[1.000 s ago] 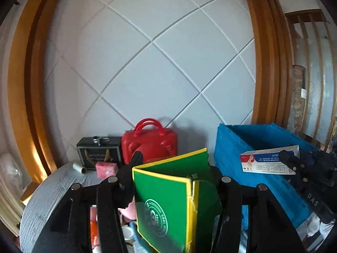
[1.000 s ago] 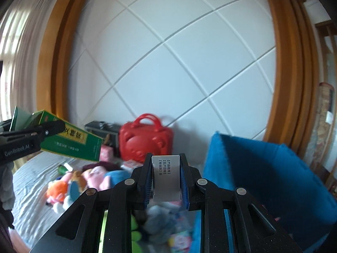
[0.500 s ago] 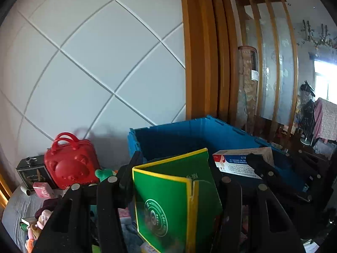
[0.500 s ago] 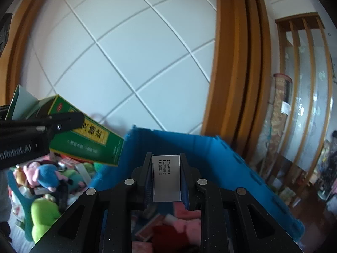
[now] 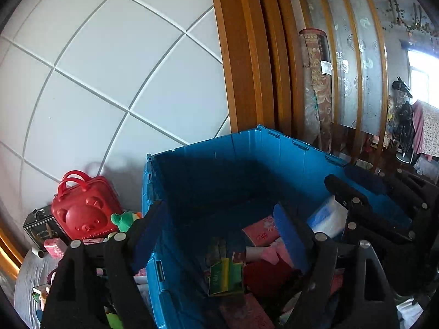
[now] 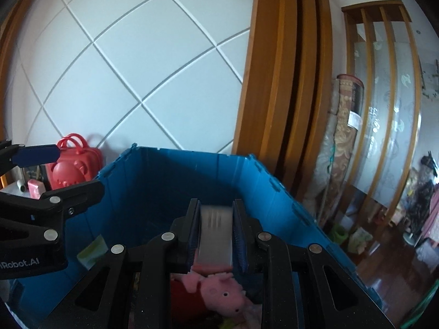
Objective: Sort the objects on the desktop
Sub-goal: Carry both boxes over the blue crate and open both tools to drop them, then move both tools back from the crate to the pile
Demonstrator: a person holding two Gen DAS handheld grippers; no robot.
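Observation:
My left gripper [image 5: 218, 208] hangs over the blue crate [image 5: 247, 164], its jaws opening with nothing between them. The green and yellow box [image 5: 225, 274] lies down in the crate among other items; in the right wrist view the green box [image 6: 92, 249] shows by the crate's left wall. My right gripper [image 6: 216, 205] is also over the crate [image 6: 164, 181], jaws opening. The white and blue box [image 6: 216, 233] is blurred between its pads, slipping downward. From the left wrist view that box [image 5: 326, 216] tilts below the right gripper's fingers.
A red bear-face bag [image 5: 85, 213], a black box [image 5: 41, 227], a small pink box [image 5: 55, 246] and a green plush toy [image 5: 124, 219] stand left of the crate. A pink pig toy [image 6: 219, 290] lies inside it. Wooden frames and a rolled carpet [image 6: 343, 126] rise behind.
Both grippers swung right to above the crate. The left let go of the green box, which dropped inside. The white box has begun sliding out of the right gripper.

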